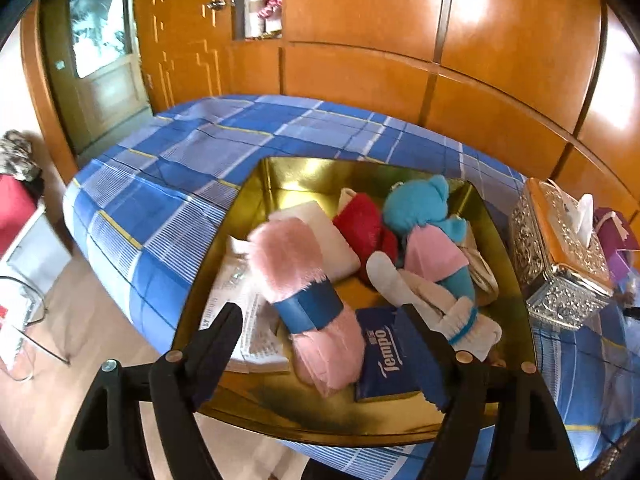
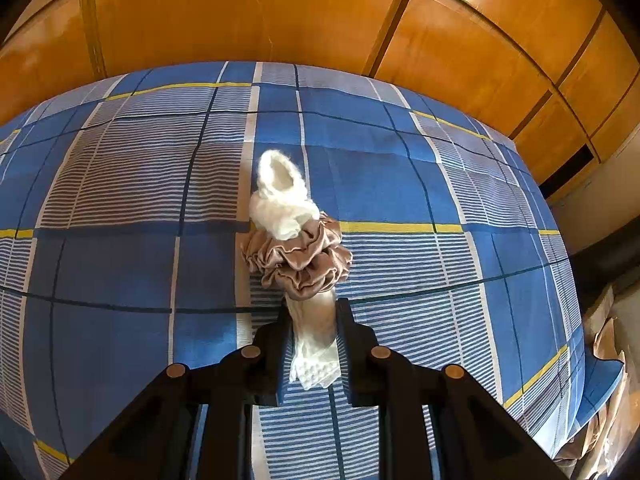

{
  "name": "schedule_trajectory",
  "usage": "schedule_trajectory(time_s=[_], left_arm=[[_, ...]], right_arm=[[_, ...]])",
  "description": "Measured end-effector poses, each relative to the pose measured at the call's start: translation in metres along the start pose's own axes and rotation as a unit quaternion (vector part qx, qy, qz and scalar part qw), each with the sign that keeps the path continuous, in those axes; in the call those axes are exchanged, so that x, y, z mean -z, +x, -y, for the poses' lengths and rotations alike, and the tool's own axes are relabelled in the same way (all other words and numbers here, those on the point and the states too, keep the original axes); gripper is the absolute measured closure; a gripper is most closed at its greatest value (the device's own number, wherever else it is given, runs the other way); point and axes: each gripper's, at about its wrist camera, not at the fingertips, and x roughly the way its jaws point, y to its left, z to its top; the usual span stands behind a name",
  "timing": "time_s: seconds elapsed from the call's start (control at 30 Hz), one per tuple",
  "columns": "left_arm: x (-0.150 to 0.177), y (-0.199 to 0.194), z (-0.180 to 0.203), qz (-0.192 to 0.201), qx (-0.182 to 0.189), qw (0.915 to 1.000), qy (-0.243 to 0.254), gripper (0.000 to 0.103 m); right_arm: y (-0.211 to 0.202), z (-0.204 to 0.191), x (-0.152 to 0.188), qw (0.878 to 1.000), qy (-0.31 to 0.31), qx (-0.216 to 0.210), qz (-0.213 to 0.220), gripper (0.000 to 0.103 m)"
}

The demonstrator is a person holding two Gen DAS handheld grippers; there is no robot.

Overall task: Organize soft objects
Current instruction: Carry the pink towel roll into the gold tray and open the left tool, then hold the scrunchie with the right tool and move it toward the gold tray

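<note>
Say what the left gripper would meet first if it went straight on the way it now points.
Most likely the pink fluffy yarn skein lying in the gold tray, straight ahead between the open left gripper fingers; depth is uncertain, so the Tempo tissue pack might come first.

Pink yarn skein (image 1: 308, 300) is covering part of the printed leaflet (image 1: 248, 320), text too small to read. Blue plush (image 1: 428, 232) is hiding whatever's under it. Silver tissue box (image 1: 560, 264) is blocking purple item behind.

Gold tray (image 1: 506, 248) holds pink fluffy yarn skein (image 1: 298, 276), blue plush bear (image 1: 432, 232); white sock with beige scrunchie (image 2: 298, 256) hangs above the blue checked bedsheet (image 2: 120, 184).
</note>
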Motion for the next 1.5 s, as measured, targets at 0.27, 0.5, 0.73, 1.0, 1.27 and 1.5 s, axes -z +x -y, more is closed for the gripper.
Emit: schedule_trajectory(time_s=[0.27,0.5,0.73,1.0,1.27,1.5], left_arm=[[0.002,-0.014,0.033,0.022,0.000,0.9985,0.050,0.021],[0.005,-0.017,0.063,0.027,0.016,0.9951,0.094,0.021],[0.007,-0.017,0.078,0.028,0.031,0.9915,0.123,0.021],[0.011,-0.012,0.079,0.019,0.046,0.9901,0.131,0.021],[0.016,-0.010,0.080,0.014,0.058,0.9887,0.138,0.021],[0.018,-0.007,0.079,0.010,0.061,0.9880,0.141,0.021]], right_arm=[[-0.001,-0.001,0.001,1.000,-0.002,0.001,0.001,0.085],[-0.001,0.003,-0.001,1.000,0.004,-0.004,-0.001,0.085],[-0.001,-0.002,0.001,1.000,-0.010,0.005,0.001,0.085],[-0.001,-0.012,-0.001,0.999,-0.033,0.039,-0.011,0.086],[-0.007,-0.018,0.002,0.999,-0.007,0.035,-0.024,0.086],[-0.046,-0.016,-0.013,0.999,0.023,-0.028,-0.002,0.087]])
